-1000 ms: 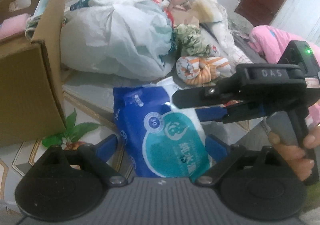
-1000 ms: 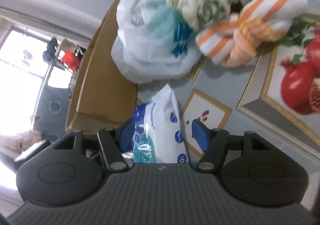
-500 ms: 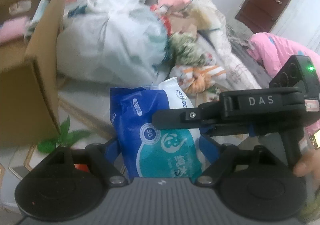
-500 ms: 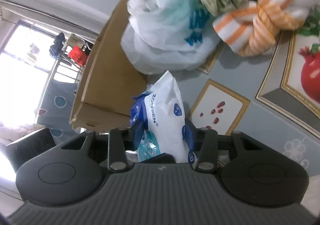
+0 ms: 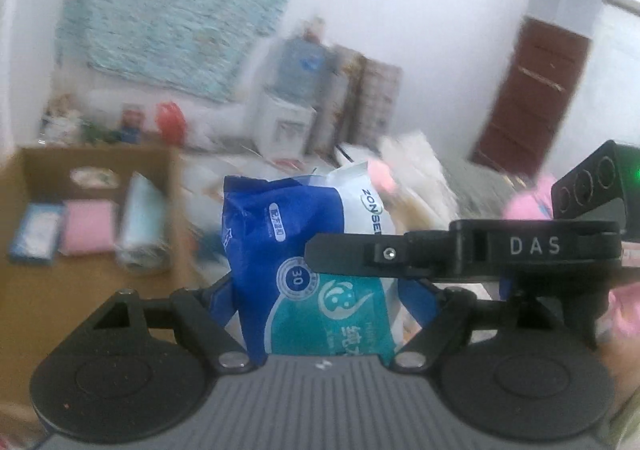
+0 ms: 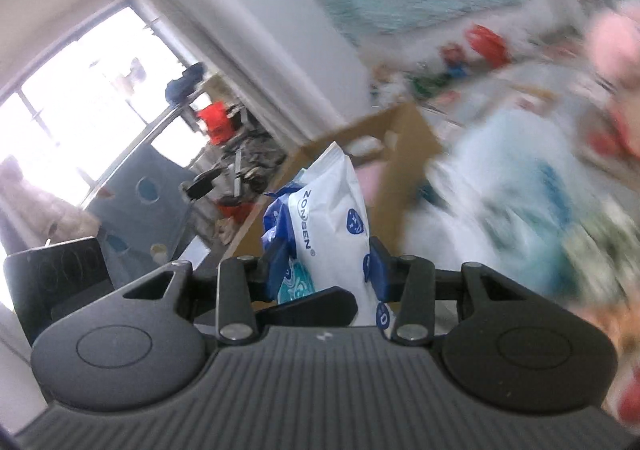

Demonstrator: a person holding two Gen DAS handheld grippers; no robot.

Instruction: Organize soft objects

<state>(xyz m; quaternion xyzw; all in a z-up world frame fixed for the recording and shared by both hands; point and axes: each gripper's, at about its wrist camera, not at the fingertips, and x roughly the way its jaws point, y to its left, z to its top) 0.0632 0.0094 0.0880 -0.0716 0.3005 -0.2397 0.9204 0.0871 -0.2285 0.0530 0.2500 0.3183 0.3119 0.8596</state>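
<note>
A blue and white wet-wipes pack point(image 5: 304, 246) hangs in the air, gripped from two sides. My left gripper point(image 5: 320, 296) is shut on its lower part, a blue pad pressing each flank. From the right, a finger point(image 5: 360, 254) of the right gripper crosses its front. In the right wrist view my right gripper point(image 6: 326, 266) is shut on the white end of the pack point(image 6: 332, 210), with a left-gripper finger point(image 6: 308, 304) just below. An open cardboard box point(image 5: 92, 286) stands to the left and lower, with a pink item point(image 5: 88, 226) and other packs inside.
A bulging white plastic bag point(image 6: 500, 218) lies right of the box point(image 6: 404, 130), blurred by motion. Pink plush toys point(image 5: 528, 202) and pale bedding lie behind the pack. A water dispenser point(image 5: 288, 122) and a brown door point(image 5: 532, 110) stand against the far wall.
Both grippers closed on the wipes pack as it lay on the patterned table, then lifted it. Both views tipped up from the tabletop to the room, and the right view rolled.
</note>
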